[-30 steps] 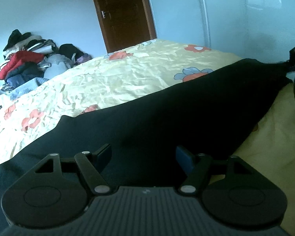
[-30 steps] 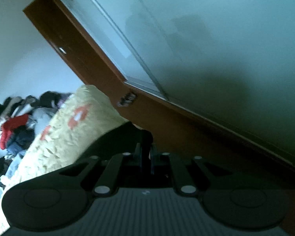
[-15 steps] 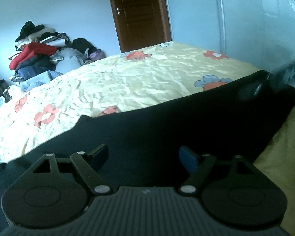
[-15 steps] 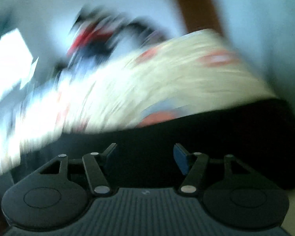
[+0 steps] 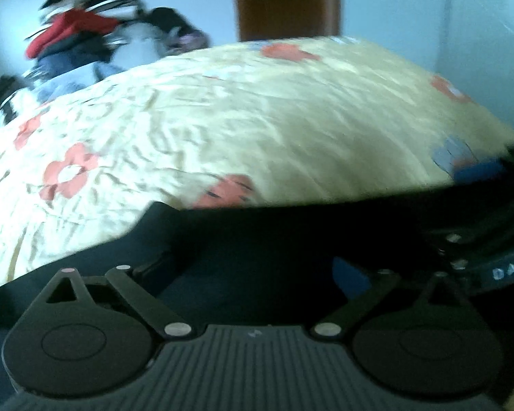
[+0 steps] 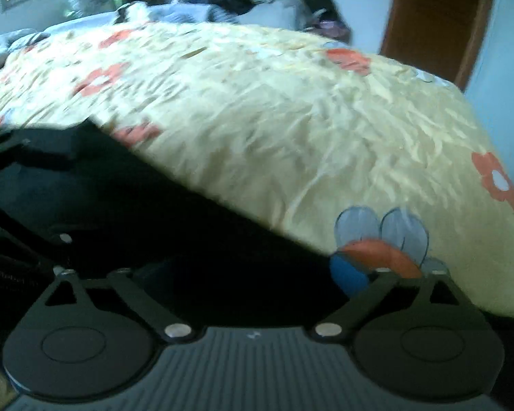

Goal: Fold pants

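Pants (image 5: 257, 239): dark, flat on floral bedsheet (image 5: 257, 120). My left gripper (image 5: 253, 274), right gripper (image 6: 253, 274): jaws opening, emptied since a second ago; fold laid, ready for regrasp.

the pants (image 5: 264, 236) lie on the near part of the bed (image 5: 257, 120), just ahead of both grippers. the left gripper (image 5: 253, 270) hangs over them, with the right gripper (image 6: 253, 270) close on its right. a clothes pile (image 5: 96, 37) sits behind the bed's far left corner. the door (image 5: 288, 0) stands behind the bed, right of the pile.
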Action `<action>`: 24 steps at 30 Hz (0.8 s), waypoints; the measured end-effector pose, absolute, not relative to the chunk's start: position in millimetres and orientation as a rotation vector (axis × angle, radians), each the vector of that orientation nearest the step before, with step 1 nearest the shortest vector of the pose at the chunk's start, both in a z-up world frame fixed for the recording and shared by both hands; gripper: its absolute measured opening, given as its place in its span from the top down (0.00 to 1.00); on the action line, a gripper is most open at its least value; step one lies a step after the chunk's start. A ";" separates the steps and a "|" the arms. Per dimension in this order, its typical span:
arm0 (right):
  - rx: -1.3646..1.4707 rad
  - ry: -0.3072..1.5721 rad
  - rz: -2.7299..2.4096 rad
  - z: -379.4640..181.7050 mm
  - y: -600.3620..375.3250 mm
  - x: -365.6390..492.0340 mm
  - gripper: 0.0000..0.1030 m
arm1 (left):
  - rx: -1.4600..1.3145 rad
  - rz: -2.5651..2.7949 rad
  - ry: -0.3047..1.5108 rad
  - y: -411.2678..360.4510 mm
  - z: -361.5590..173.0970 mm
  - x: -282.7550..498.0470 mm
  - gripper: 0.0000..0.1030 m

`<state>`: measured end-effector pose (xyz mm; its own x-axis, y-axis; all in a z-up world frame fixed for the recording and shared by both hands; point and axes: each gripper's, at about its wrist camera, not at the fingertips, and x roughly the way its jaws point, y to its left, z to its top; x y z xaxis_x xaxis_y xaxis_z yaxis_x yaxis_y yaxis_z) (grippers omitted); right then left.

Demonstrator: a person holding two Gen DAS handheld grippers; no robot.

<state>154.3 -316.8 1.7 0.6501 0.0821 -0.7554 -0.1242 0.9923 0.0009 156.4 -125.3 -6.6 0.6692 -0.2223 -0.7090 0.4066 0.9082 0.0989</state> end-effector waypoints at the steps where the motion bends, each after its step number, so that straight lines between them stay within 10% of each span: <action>1: -0.038 0.845 0.080 4.8 -318.4 154.2 0.02 | 0.243 -0.337 0.756 -121.6 -4.1 156.3 0.08; 17: 0.099 0.719 -0.316 10.9 -406.2 14.5 0.00 | 0.254 -0.282 0.705 -125.0 5.0 118.9 0.02; 24: 0.902 0.410 -0.358 -6.3 -529.0 -111.6 0.00 | 0.274 -0.232 0.573 -109.4 9.9 60.5 0.01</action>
<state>-111.6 -529.0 -6.3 0.8648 -0.1270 -0.4858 0.4643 0.5708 0.6772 60.5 -109.4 9.9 0.8163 -0.1395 -0.5606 0.2906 0.9378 0.1898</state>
